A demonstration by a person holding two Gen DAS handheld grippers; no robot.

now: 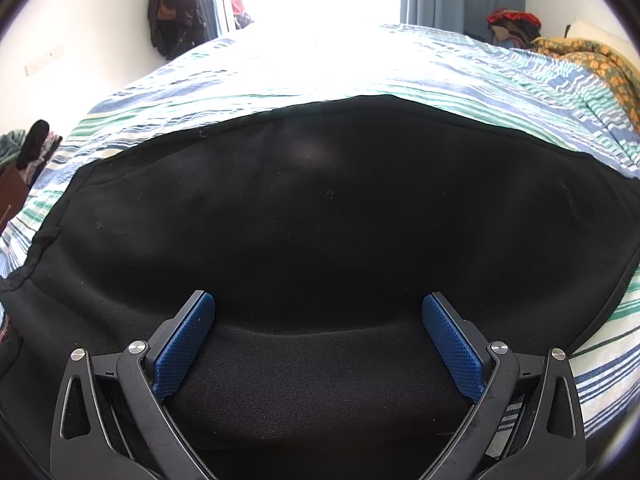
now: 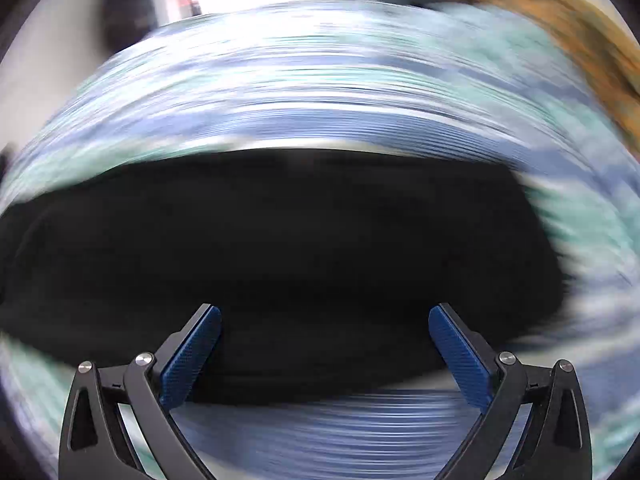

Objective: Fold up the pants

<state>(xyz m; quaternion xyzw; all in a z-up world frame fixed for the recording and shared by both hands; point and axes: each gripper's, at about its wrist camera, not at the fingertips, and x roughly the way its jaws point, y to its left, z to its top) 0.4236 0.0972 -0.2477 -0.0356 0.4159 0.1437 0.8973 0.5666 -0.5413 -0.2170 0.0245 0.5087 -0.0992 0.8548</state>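
Both grippers stand with their jaws spread wide and nothing between the blue pads. The left gripper [image 1: 318, 312] hangs low over the black pants [image 1: 320, 208], its fingers straddling a raised ridge of cloth at the near edge. That ridge looks like a fold or a doubled layer, though the dark fabric hides whether it is one. Held so, the gripper seems poised to close on the thick edge, or has just let it go; the picture does not settle which.

The right gripper [image 2: 325, 320] is equally open over the same pants [image 2: 280, 260], whose near edge lies just ahead of its pads with striped sheet showing below. Its view is smeared sideways, so the hand is likely swinging, and finer detail cannot be read.

The pants lie spread flat across the striped bedsheet [image 1: 280, 76], probably because the bed gives a broad, soft surface for folding. An orange patterned blanket [image 1: 592, 64] is bunched at the far right corner, well apart from the work, and dark clothes [image 1: 176, 4] hang by the bright window.
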